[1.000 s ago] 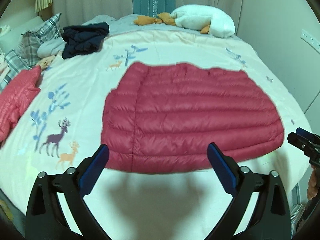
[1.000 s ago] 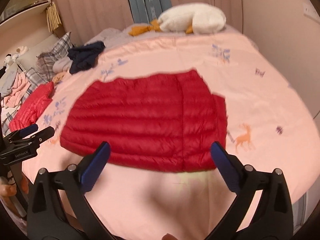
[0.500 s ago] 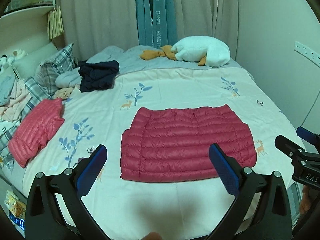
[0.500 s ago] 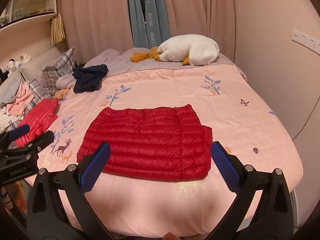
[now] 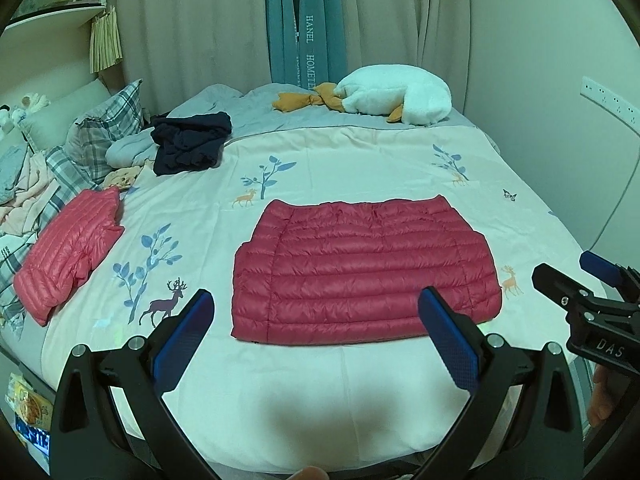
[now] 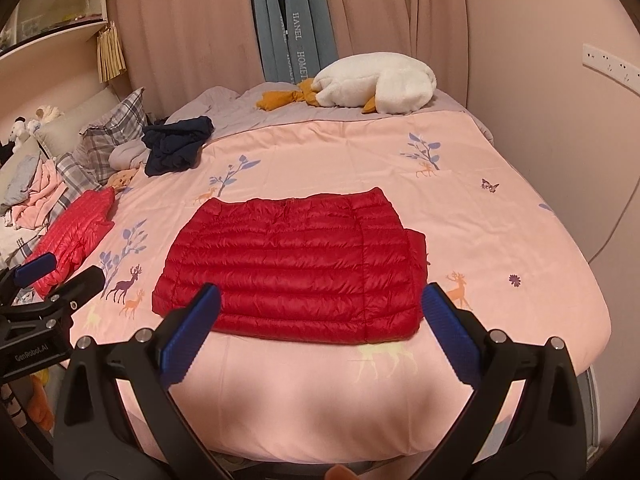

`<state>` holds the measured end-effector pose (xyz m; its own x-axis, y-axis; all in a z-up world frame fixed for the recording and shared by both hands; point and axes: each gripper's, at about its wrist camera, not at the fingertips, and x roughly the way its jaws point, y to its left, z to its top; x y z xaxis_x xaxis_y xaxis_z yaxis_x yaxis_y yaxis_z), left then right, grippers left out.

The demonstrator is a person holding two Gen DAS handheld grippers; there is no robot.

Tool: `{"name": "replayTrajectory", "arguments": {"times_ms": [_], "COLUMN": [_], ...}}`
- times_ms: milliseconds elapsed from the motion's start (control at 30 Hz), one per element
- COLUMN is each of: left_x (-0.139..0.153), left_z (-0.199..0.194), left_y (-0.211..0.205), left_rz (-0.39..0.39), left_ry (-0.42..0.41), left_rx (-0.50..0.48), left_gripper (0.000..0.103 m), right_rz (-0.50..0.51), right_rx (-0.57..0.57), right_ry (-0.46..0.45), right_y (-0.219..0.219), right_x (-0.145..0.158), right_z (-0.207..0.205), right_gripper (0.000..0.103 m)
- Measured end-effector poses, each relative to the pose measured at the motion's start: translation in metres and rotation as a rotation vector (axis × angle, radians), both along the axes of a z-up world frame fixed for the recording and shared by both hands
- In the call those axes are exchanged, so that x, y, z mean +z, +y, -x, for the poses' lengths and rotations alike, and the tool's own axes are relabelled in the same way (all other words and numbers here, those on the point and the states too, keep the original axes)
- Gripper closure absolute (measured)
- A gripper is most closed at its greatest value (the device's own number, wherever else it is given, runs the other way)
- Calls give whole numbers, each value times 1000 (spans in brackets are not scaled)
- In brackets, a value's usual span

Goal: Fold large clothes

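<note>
we have drawn both grippers back from the bed (image 5: 360,392) over the last second: a moment ago the red down jacket (image 5: 366,276) filled most of each wrist view, and now it sits small, with the whole quilt visible around it. the left gripper (image 5: 316,336) hangs in the air off the near edge of the bed, its blue pads spread wide with nothing between them. the right gripper (image 6: 320,332) does the same, wide apart and empty, just beside the left one, whose side shows at the left edge of the right wrist view.

the jacket lies flat near the middle of the quilt, closer to the near edge than the far one, folded into a neat rectangular block with its sleeves tucked out of sight; only a small flap shows along its right side. it does not shift as we pull away, so the fold holds.

we judge this garment done. a second folded pink-red jacket (image 5: 66,256) rests by the left edge, and a crumpled dark garment (image 5: 188,142) waits near the far left corner by the pillows, likely our next piece.
</note>
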<state>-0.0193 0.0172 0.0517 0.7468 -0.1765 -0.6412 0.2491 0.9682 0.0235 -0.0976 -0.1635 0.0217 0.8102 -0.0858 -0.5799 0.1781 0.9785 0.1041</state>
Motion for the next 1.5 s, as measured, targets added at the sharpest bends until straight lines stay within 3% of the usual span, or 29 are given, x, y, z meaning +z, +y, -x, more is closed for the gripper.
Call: {"name": "replayTrajectory", "arguments": {"times_ms": [1500], "left_x": [-12], "left_z": [-4], "left_y": [-8], "left_rz": [-21], "left_ry": [25], "left_rx": [-10], "left_gripper": [1], "right_rz": [7], "right_rx": [-5], "right_ry": [23], "right_y": [-2], "right_x": [-11], "right_z": [-8], "right_gripper": [2]}}
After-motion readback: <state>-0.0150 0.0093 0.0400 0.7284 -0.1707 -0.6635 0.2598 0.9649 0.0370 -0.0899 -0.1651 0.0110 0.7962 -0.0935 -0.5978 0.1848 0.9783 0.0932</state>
